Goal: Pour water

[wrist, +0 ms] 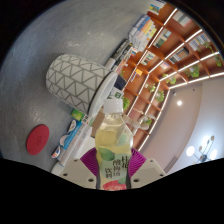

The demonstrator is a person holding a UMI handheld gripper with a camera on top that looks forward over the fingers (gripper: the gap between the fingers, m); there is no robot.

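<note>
Bottle (pixel 113 140) clamped upright between fingers (pixel 112 166), cap on | raised clear of counter (pixel 40 100) | patterned cup (pixel 77 83) beyond, awaiting pour.

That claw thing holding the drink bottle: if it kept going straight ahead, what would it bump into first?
The claw is shut on the bottle, so that leads. Straight beyond it, the patterned white cup looks nearest, though slightly to one side; depth is hard to judge here.

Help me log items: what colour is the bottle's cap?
White, in the gripper view: the bottle's cap.
</note>
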